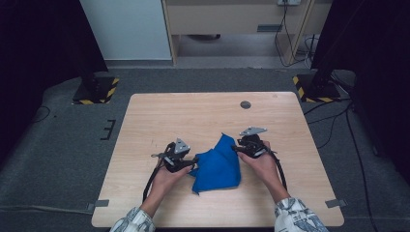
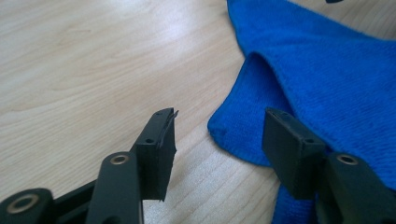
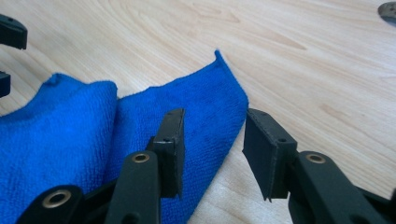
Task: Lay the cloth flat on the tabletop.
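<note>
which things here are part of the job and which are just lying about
In the job:
- blue cloth, crumpled on the table
- left gripper, open at the cloth's folded edge
- right gripper, open over the cloth's other edge

Lying about:
- grey round cap in the table
- cables on the floor

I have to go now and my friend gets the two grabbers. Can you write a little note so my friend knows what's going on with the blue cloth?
Left gripper: jaws open, with a folded corner of the blue cloth between them, not pinched.
Right gripper: jaws open astride the cloth's right edge, not pinched either.
Cloth: lies rumpled and partly folded over on the wooden table, near the front, between the two hands.
Done: both grippers are lined up at the cloth's edges.
Left: probably close both on the cloth, then spread or fold it; no neat fold shows yet.
</note>
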Available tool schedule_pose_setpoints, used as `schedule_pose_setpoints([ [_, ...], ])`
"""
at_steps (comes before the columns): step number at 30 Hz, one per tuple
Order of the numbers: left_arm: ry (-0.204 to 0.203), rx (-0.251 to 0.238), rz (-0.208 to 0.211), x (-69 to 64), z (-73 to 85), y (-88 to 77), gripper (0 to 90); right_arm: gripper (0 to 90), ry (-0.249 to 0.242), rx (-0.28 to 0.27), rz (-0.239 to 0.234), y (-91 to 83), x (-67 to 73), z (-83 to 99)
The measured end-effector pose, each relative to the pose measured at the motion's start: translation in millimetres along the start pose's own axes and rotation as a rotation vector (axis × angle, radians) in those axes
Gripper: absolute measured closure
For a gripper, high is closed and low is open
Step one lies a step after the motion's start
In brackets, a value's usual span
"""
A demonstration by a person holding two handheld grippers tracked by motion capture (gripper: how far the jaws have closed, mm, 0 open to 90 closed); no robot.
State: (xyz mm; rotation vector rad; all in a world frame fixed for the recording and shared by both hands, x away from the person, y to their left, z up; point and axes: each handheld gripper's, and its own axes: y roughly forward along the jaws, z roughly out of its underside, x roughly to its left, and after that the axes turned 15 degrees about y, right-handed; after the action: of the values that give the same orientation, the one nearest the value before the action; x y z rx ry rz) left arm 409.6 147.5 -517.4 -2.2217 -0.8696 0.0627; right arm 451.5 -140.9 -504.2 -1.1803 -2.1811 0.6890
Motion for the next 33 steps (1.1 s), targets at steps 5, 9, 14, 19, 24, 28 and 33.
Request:
schedule_pose_setpoints([
  [5, -0.002, 0.015, -0.004, 0.5, 0.8, 9.4, 42.8, 54.2, 0.013, 0.004, 0.019, 9.1, -2.3, -0.8],
  [9, 0.005, 0.024, 0.006, -0.6, 1.3, 12.6, 39.9, 49.8, 0.031, 0.009, 0.013, 16.9, -2.6, -3.8],
  [14, 0.001, 0.035, 0.014, -0.3, 2.8, 16.2, 40.4, 52.1, 0.029, 0.045, 0.025, 27.0, -0.8, -4.9],
  [19, 0.0, 0.03, 0.04, -1.1, 1.8, 18.4, 50.6, 64.5, 0.019, 0.058, 0.013, 30.9, 1.0, -3.4],
  [24, 0.01, 0.032, 0.065, -2.6, -3.8, 21.7, 67.9, 80.8, 0.007, 0.079, 0.009, 32.0, -0.4, -1.3],
  [28, 0.028, 0.033, 0.07, -5.5, -6.8, 22.6, 83.4, 88.3, -0.004, 0.08, 0.002, 29.2, -0.4, -0.5],
  [33, 0.022, 0.013, 0.046, -1.4, -6.7, 17.9, 89.3, 88.6, 0.011, 0.076, 0.011, 21.6, -5.3, 3.0],
])
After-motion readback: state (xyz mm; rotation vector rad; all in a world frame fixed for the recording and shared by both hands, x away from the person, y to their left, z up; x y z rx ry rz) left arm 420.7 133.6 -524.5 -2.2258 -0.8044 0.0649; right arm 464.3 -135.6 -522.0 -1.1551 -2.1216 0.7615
